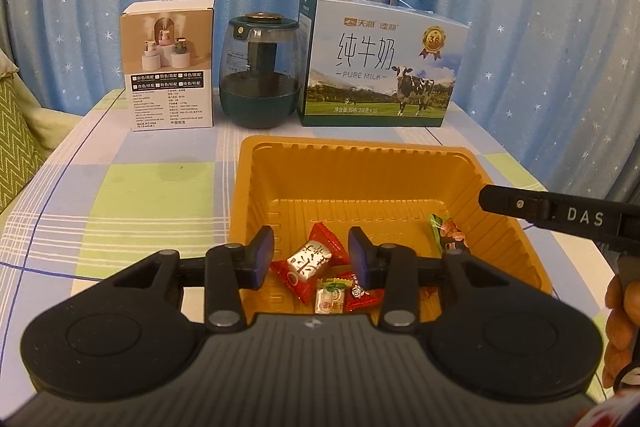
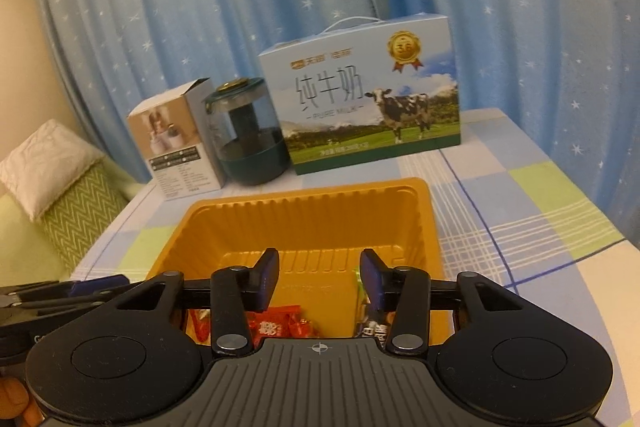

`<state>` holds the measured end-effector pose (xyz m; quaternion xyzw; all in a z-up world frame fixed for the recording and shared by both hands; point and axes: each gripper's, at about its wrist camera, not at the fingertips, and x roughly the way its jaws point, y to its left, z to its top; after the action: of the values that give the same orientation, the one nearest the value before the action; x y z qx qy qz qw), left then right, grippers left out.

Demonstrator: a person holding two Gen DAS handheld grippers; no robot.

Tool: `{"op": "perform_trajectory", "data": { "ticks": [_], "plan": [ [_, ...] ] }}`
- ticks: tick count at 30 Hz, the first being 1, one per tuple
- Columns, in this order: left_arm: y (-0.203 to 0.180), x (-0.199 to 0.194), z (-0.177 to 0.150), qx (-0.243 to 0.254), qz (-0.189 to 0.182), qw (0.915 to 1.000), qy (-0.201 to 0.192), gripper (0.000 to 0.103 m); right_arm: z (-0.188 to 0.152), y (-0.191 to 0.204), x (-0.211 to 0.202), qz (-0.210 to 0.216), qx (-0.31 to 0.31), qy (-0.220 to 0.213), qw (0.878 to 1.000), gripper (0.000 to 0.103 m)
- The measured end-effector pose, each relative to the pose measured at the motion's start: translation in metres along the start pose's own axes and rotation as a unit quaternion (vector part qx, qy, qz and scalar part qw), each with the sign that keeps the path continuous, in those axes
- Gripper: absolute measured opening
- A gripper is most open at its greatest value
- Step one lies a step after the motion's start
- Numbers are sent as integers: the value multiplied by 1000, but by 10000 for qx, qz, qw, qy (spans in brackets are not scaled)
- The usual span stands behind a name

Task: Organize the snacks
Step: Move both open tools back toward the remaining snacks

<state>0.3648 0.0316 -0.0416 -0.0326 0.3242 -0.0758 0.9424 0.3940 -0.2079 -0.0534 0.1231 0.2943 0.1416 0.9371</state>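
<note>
An orange plastic tray (image 1: 360,163) stands on the checked tablecloth and also shows in the right wrist view (image 2: 304,215). Inside it lie several wrapped snacks: a red-and-white candy (image 1: 310,261), a small pale candy (image 1: 330,301), a red candy (image 1: 362,293) and a green-and-red packet (image 1: 446,233). My left gripper (image 1: 311,257) is open and empty, held over the tray's near part above the candies. My right gripper (image 2: 319,279) is open and empty over the tray, with red candies (image 2: 276,325) and a green packet (image 2: 366,301) below it. Its finger shows in the left wrist view (image 1: 520,205).
At the table's back stand a white humidifier box (image 1: 172,67), a dark green glass humidifier (image 1: 260,71) and a blue milk carton box (image 1: 380,63). A blue starred curtain hangs behind. A green zigzag cushion (image 1: 16,131) lies left of the table.
</note>
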Motion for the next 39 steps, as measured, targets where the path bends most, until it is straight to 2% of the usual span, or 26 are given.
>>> {"op": "perform_trajectory", "data": {
  "ticks": [17,28,39],
  "plan": [
    [0,-13,-4,63,29,9999,-75,41,-4,-7,-21,-103,-11,-171,9998,45],
    [-3,-49,-18,172,-46,9997,-162,42,-22,-8,-54,-35,-27,-152,9999,45],
    [8,-96,-47,-46,11,9998,-183,42,-56,0,-93,83,-6,45,10000,45]
  ]
}}
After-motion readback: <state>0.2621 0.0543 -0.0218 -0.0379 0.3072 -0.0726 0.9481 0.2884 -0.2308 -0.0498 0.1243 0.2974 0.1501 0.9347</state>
